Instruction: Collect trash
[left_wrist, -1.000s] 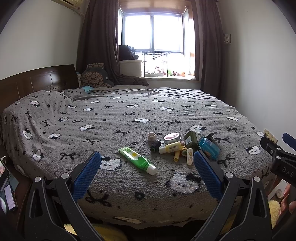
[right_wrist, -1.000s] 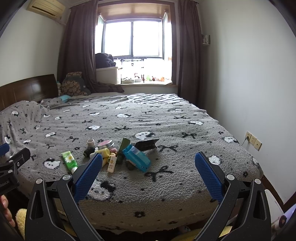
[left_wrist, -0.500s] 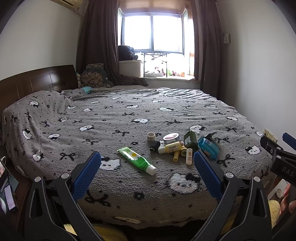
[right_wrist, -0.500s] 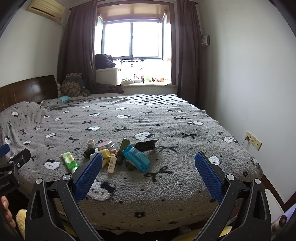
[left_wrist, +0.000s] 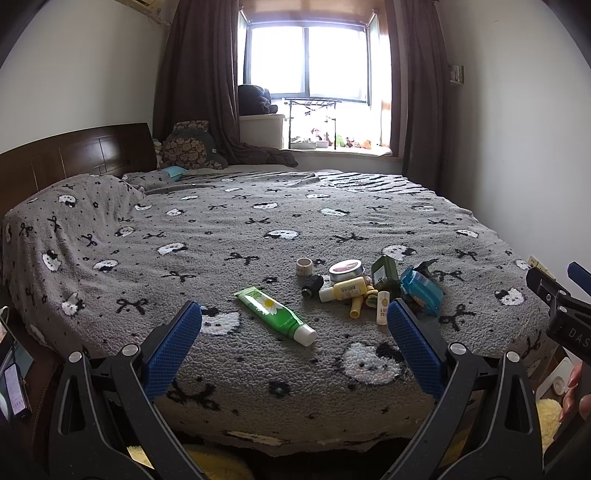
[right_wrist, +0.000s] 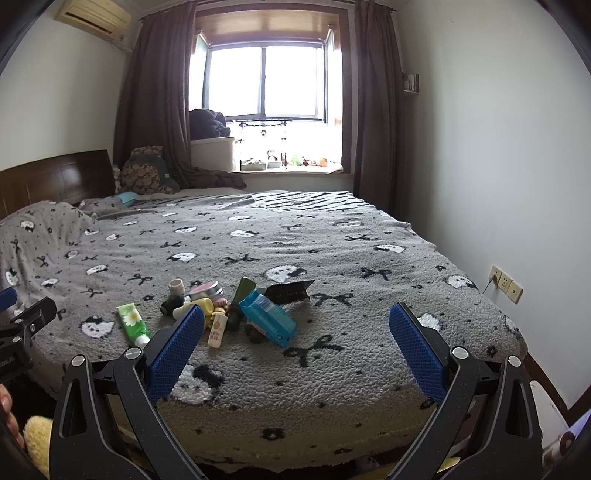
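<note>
Trash pile (left_wrist: 365, 286) being seen lying on grey blanket (left_wrist: 221, 229) of bed, near foot edge, toward right corner. Green tube (left_wrist: 275, 310) being seen lying apart at pile's left, white cap toward foot edge. Blue packet (right_wrist: 267, 316), yellow bottle (left_wrist: 341, 290), round tin (left_wrist: 345, 267), dark green packet (left_wrist: 384, 273), small tape roll (left_wrist: 304, 265) being found clustered, several touching.

Left gripper (left_wrist: 293, 345) being held wide open, empty, short of bed's foot edge. Right gripper (right_wrist: 295, 349) likewise being held spread apart, nothing being gripped.
</note>
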